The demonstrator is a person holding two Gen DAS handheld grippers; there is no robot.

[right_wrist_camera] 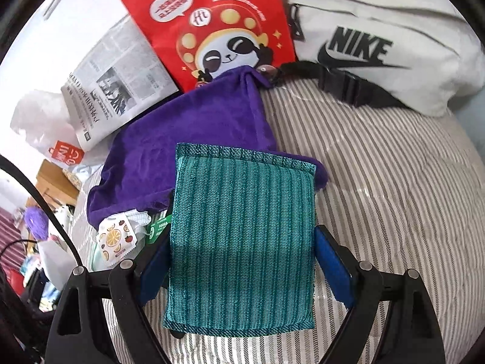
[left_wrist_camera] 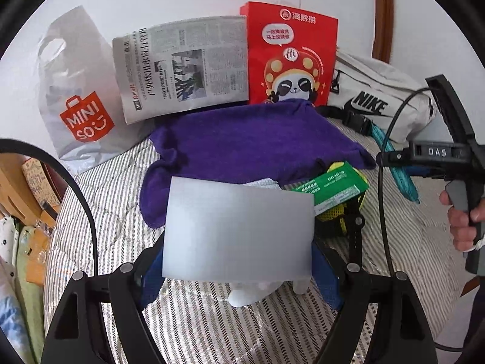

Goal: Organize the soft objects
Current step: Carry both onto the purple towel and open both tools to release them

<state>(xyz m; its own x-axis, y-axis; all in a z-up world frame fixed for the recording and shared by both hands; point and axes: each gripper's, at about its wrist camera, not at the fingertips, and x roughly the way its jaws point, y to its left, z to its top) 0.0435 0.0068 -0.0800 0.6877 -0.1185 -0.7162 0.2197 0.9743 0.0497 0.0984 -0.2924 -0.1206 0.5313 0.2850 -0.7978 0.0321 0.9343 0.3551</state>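
From the left wrist, the left gripper (left_wrist_camera: 239, 261) is closed across a flat pale grey square pad (left_wrist_camera: 238, 230), its blue-lined fingers (left_wrist_camera: 150, 279) pressing on either edge; a white soft lump (left_wrist_camera: 251, 292) hangs below the pad, too blurred to name. Beyond lies a crumpled purple towel (left_wrist_camera: 242, 139) on the striped bedcover (left_wrist_camera: 194, 318), with a green printed carton (left_wrist_camera: 330, 186) resting on yellow-and-black mesh just beside it. Against the wall stand a grey plastic shopping bag with an orange logo (left_wrist_camera: 75, 103), a folded newspaper (left_wrist_camera: 182, 66), a red paper bag with a cartoon panda (left_wrist_camera: 291, 54) and a white fabric waist bag (left_wrist_camera: 379, 94). At the right edge a hand (left_wrist_camera: 463, 221) holds the other tool's handle.

From the right wrist, the right gripper (right_wrist_camera: 241, 261) clamps a teal knitted rectangular cloth (right_wrist_camera: 242, 236) by its side edges; the cloth hangs above the bedcover with its far end overlapping the towel.

To do this well, I would keep both grips firm, since slack items sag and slip, and carry each clear of the towel before setting it down flat and squared.

The pad hides whatever lies under it; the teal cloth hides its own gripper's pads almost wholly; a small fruit-print packet (right_wrist_camera: 116, 236) is half covered by the towel's edge.
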